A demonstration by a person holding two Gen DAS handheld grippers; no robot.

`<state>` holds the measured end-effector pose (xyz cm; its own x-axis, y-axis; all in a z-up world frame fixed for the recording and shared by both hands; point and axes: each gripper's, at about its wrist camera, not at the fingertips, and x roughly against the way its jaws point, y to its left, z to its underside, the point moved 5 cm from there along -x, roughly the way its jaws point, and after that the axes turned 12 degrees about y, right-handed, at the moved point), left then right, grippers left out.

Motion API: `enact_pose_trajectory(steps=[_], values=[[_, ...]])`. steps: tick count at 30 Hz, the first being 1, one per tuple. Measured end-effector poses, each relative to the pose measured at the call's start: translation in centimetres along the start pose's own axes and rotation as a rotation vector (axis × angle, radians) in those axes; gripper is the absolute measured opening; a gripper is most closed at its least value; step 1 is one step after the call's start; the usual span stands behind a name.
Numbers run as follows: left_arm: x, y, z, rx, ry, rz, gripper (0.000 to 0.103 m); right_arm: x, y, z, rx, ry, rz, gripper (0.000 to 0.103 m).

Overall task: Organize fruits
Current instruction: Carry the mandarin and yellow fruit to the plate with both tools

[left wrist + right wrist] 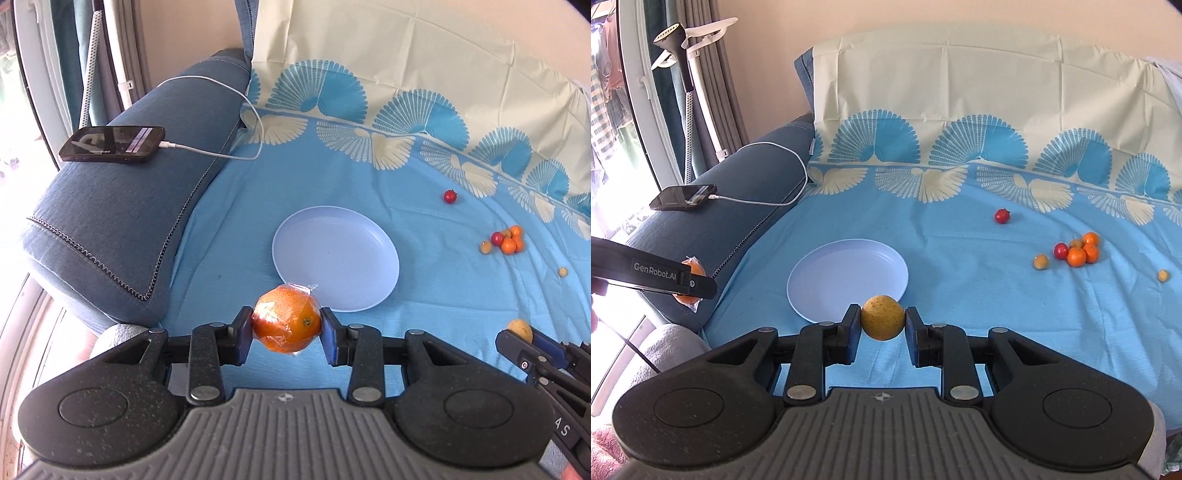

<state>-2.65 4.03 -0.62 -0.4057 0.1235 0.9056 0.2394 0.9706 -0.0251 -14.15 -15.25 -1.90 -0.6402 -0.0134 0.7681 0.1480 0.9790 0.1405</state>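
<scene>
Left wrist view: the left gripper (pixel 286 326) is clamped on an orange (pixel 286 320) wrapped in clear film, one pad on each side at the fruit's widest part. Just beyond the jaws and slightly to their right lies an empty pale plate (pixel 384 291) on a blue cloth (pixel 424 332). Far right of the jaws, the right gripper (pixel 517 334) holds a small yellow fruit (pixel 520 328). Well beyond, to the right, sit a cluster of small fruits (pixel 506 240) and a lone red one (pixel 450 196). A phone (pixel 112 144) rests on a cushion, far left.

The orange looks firm and fairly heavy. The film is probably slippery, so the grip across the middle seems wise, not on the loose twist of film at the top.

Right wrist view: the right gripper (pixel 882 323) is closed on the yellow fruit (pixel 882 317), pads touching its two sides at mid-height. The plate (pixel 812 295) lies just beyond the jaws, to their left. The left gripper (pixel 689 282) shows far left with the orange (pixel 692 267) partly hidden behind it. The cluster (pixel 1078 253) lies well beyond, to the right.

The yellow fruit looks light, round and smooth; it could roll out, and hard squeezing might bruise it.
</scene>
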Motion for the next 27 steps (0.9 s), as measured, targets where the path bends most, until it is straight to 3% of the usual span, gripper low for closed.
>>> enact_pose_trajectory(steps=[16, 27], values=[[-1.3, 0.1, -0.4, 0.000, 0.033, -0.008, 0.042, -0.7, 0.8, -0.2, 0.020, 0.026, 0.019, 0.026], [-3.9, -1.3, -2.9, -0.036, 0.055, -0.022, 0.042, -2.9, 0.4, -0.7, 0.021, 0.058, 0.011, 0.026]])
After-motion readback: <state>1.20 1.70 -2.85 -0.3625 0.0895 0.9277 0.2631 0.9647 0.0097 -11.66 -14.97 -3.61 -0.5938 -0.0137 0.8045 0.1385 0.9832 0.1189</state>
